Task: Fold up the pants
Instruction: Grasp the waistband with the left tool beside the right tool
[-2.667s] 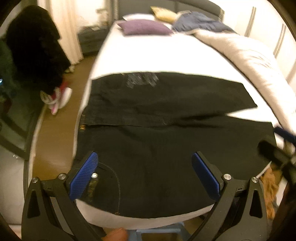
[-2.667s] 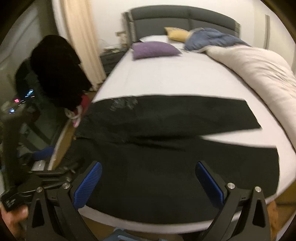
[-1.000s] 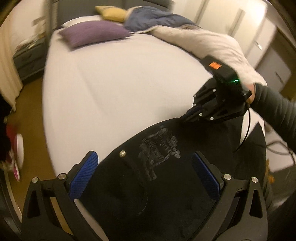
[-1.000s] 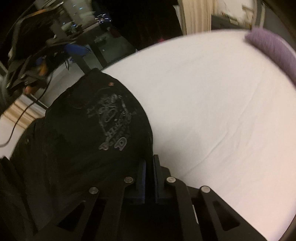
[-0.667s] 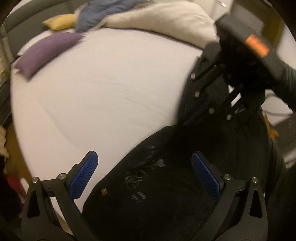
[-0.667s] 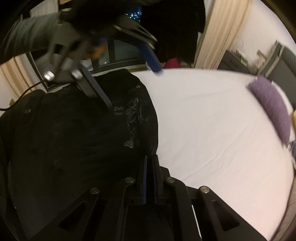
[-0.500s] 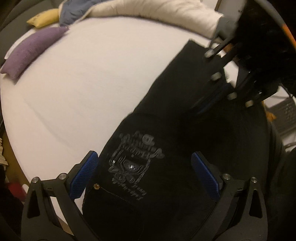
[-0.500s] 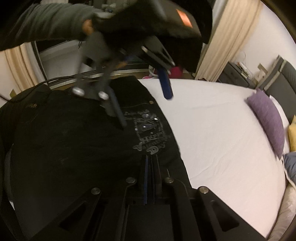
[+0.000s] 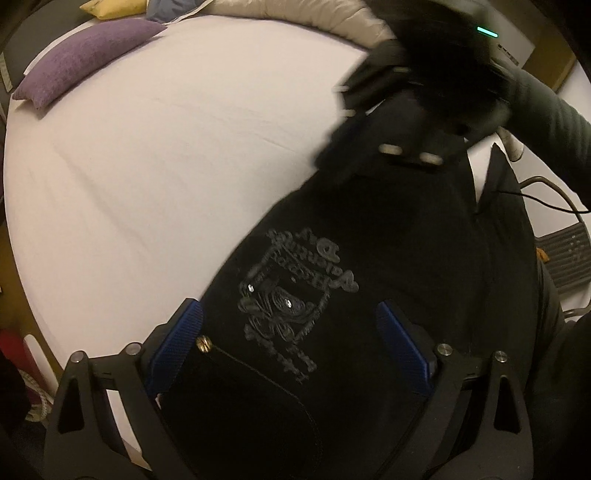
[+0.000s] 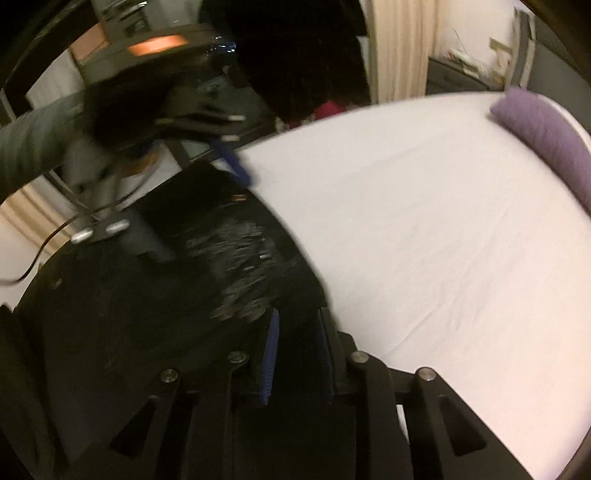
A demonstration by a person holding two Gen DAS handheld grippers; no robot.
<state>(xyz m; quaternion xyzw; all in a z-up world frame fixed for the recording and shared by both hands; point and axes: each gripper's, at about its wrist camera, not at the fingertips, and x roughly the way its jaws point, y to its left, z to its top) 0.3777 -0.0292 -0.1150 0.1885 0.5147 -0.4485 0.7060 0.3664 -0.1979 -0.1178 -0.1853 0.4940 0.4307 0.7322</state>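
Dim, warm indoor light; the white bed [image 9: 155, 155] reads brightest while the black pants [image 9: 388, 258] swallow detail. Fisheye bending darkens the corners. Motion blur smears the right view and the far gripper [image 9: 413, 110].

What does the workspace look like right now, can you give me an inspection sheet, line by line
Surface: bed with a white sheet, mostly bare.
Job's things: black pants lying at the bed's near edge, printed pocket facing up.
Clutter: purple pillow, yellow pillow and a pale duvet at the far end.
Grippers: left gripper open over the pants; right gripper shut on the pants fabric.
Cables: thin black cable beside the bed.
Surroundings: curtain, nightstand, dark clothing hanging.
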